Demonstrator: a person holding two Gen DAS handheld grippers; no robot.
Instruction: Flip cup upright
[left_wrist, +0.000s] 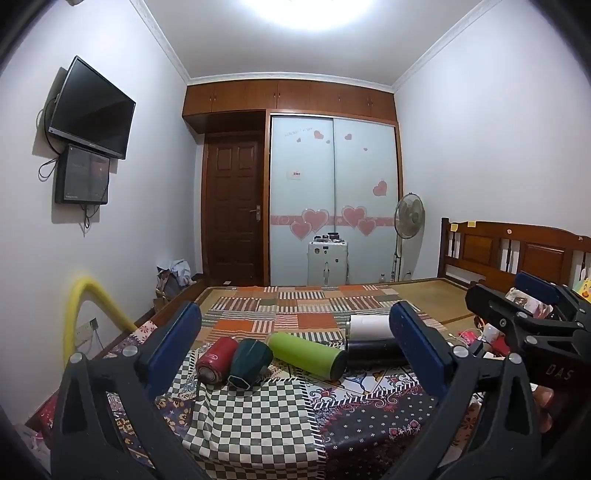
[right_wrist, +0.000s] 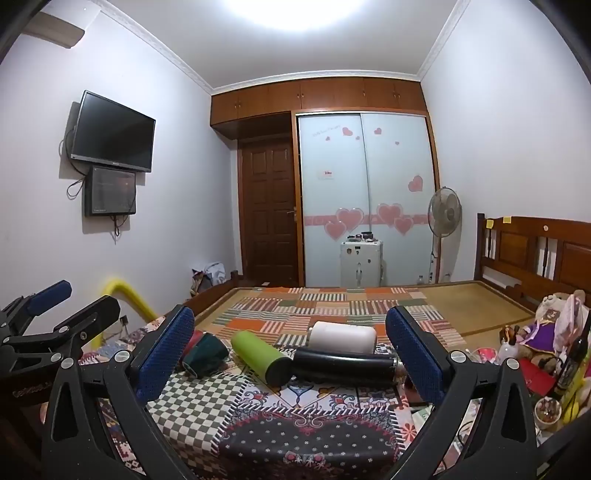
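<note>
Several cups lie on their sides in a row on the patterned cloth (left_wrist: 258, 417): a red cup (left_wrist: 216, 360), a dark green cup (left_wrist: 250, 362), a lime green tumbler (left_wrist: 306, 354), a black bottle (left_wrist: 373, 356) and a white cup (left_wrist: 369, 326) behind it. The right wrist view shows the same row: dark green cup (right_wrist: 205, 356), lime tumbler (right_wrist: 262, 356), black bottle (right_wrist: 343, 365), white cup (right_wrist: 343, 336). My left gripper (left_wrist: 295, 350) is open and empty, short of the cups. My right gripper (right_wrist: 290, 350) is open and empty, also short of them.
The cloth covers a bed with a wooden headboard (left_wrist: 517, 254) on the right. Toys and clutter (right_wrist: 546, 332) lie at the right edge. A yellow tube (left_wrist: 85, 314) curves at the left. A wardrobe (left_wrist: 332, 199), a door (left_wrist: 234, 206) and a fan (left_wrist: 408, 218) stand far back.
</note>
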